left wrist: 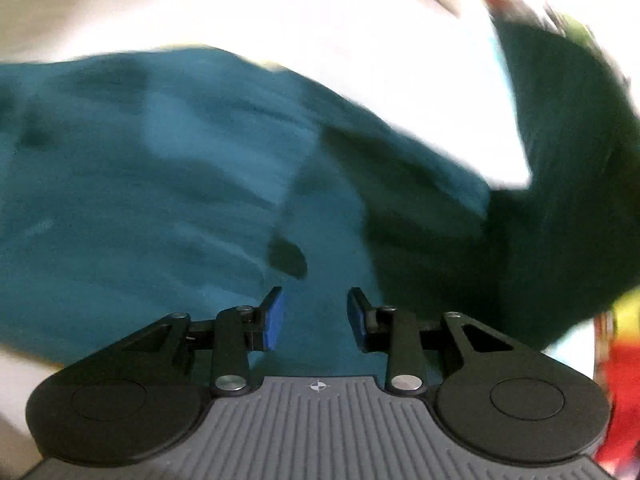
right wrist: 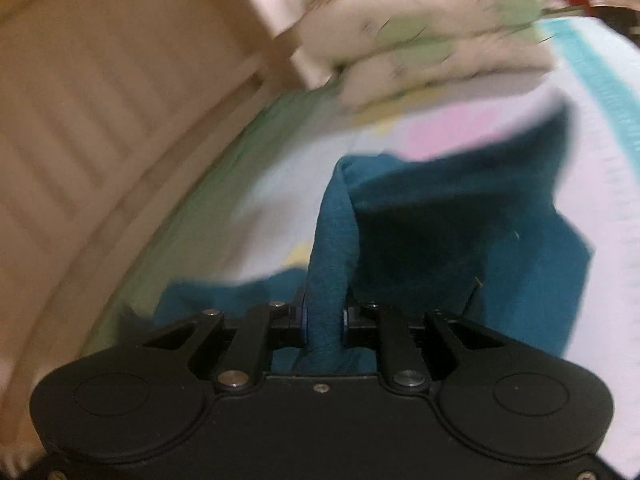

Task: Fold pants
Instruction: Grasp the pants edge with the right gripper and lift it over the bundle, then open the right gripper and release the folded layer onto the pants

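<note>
**FOLD IN PROGRESS – PANTS LIFTED ON ONE SIDE, NOT YET LAID FLAT**

1. Grippers. The right gripper point(right wrist: 323, 320) is clenched on a bunched ridge of the teal pants point(right wrist: 460, 232); the fabric runs up between its pads and away ahead of it. The left gripper point(left wrist: 316, 316) is released: its blue pads point(left wrist: 276, 320) stand apart with nothing pinched, the cloth lying below and ahead of them.

2. Task item. In the left wrist view the pants fill most of the area ahead of and to the left of the gripper, creased and uneven. A darker mass to its right may be shadowed cloth (blur prevents confirmation).

3. Progress, est. Early to mid stage. One edge is raised by the right gripper; no flat, squared fold is visible. Remaining: carry the held edge over, lay it down, smooth, and prob. fold again.

4. Surface. A pale bedsheet point(right wrist: 460, 128) with pink, yellow and turquoise patches lies beyond the pants.

5. Room. Stacked pillows point(right wrist: 432, 40) sit far ahead of the right gripper; a beige panelled wall point(right wrist: 92, 92) runs along its left. Both views are motion-blurred.
</note>
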Available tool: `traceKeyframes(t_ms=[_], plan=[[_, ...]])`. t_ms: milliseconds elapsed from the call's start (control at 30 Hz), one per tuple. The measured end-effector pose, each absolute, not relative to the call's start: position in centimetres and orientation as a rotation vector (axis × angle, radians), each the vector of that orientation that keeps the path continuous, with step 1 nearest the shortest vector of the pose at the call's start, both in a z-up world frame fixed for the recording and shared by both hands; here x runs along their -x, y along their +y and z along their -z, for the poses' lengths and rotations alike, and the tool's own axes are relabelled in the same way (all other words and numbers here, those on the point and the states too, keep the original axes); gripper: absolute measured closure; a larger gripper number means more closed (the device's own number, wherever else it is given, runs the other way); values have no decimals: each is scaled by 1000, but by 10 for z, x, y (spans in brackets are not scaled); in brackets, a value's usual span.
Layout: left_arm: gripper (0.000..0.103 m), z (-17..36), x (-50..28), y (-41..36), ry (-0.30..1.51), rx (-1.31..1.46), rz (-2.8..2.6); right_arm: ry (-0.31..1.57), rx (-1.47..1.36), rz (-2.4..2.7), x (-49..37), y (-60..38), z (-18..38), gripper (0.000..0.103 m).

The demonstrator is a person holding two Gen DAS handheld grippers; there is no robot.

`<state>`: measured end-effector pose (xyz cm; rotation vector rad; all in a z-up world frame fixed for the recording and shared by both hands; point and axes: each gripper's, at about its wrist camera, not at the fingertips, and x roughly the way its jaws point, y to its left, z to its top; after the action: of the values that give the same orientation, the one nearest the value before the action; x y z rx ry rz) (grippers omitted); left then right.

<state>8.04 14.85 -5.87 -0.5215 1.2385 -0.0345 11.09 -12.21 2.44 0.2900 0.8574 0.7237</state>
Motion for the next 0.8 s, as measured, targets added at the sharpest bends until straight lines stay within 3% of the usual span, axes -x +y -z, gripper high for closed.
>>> traceKeyframes(t_ms=[200, 300, 433, 800], plan=[[70, 47, -66, 205, 1186, 565, -109, 981, -31, -769, -91, -29, 53, 78], [70, 48, -70, 196, 1189, 560, -98, 993, 105, -764, -77, -7, 81, 70], [70, 45, -80, 186, 1179, 534, -34, 950, 106, -810, -62, -13, 78, 48], [68, 51, -93, 153, 1184, 475, 89, 906, -75, -688, -64, -68, 60, 46]])
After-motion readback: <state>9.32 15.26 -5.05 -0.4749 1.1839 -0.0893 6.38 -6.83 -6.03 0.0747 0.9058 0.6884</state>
